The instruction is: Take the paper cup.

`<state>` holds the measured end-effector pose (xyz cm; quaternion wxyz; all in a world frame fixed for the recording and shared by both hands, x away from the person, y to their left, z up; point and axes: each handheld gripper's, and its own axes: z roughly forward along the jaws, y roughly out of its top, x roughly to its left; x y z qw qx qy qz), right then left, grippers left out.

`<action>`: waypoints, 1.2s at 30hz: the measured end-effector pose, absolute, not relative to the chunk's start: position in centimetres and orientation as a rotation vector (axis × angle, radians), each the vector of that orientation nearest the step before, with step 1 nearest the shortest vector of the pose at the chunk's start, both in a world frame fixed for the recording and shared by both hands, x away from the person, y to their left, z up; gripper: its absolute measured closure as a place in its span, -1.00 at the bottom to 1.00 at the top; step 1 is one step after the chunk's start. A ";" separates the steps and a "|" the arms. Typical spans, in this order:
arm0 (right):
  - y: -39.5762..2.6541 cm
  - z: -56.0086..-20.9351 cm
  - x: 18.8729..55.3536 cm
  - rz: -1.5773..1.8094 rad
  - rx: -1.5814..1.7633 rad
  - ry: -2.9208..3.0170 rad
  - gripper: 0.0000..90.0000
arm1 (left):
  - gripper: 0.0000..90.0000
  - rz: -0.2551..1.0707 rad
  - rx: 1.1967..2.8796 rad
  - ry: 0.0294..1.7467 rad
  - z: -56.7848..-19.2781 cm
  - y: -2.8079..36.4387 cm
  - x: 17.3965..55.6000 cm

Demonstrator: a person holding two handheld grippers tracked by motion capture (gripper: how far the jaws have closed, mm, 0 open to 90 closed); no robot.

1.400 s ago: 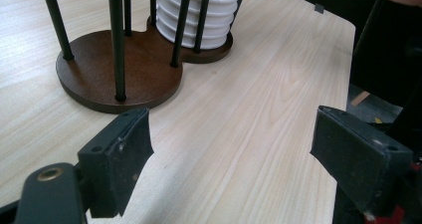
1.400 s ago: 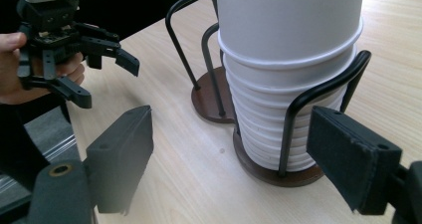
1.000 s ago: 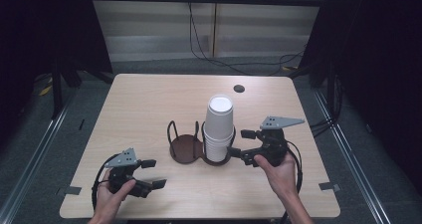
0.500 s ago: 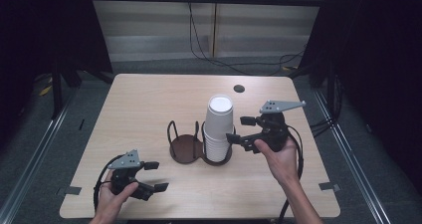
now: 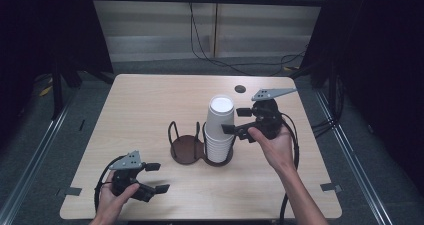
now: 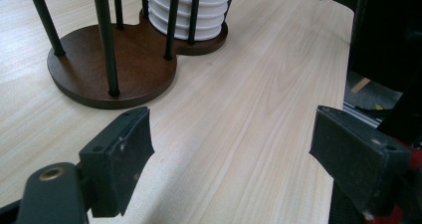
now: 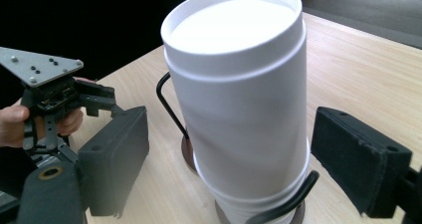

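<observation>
Stack of white paper cups [image 5: 220, 130]: upside down in the right bay of a dark wire holder [image 5: 186, 146], bench [image 5: 150, 105] centre. Right hand-held gripper [image 5: 236, 121]: jaws apart, flanking the top cup without contact. Left hand-held gripper [image 5: 156, 177]: lower left, jaws apart, nothing between them.

Left gripper [image 5: 156, 177] rests low, jaws apart. Right gripper [image 5: 235, 121] is raised, jaws open, forearm extended.
</observation>
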<state>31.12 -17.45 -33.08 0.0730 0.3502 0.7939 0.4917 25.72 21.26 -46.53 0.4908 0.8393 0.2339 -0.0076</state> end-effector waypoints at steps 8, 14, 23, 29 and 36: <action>-16.8 -32.7 32.5 1.509 1.052 2.392 -0.66 | -0.64 -0.029 2.054 0.564 -46.6 21.1 25.6; -16.0 -32.2 32.9 1.486 1.033 2.394 -0.68 | -0.64 -0.037 2.059 0.568 -46.6 21.1 25.7; -15.4 -32.4 33.9 1.462 1.039 2.421 -0.68 | -0.64 -0.034 2.055 0.578 -46.6 21.2 25.7; -14.8 -32.7 34.3 1.427 1.033 2.434 -0.67 | -0.64 -0.039 2.058 0.574 -46.6 21.1 25.7; -14.1 -32.5 34.5 1.350 0.998 2.461 -0.61 | -0.64 -0.044 2.063 0.577 -46.7 21.1 25.8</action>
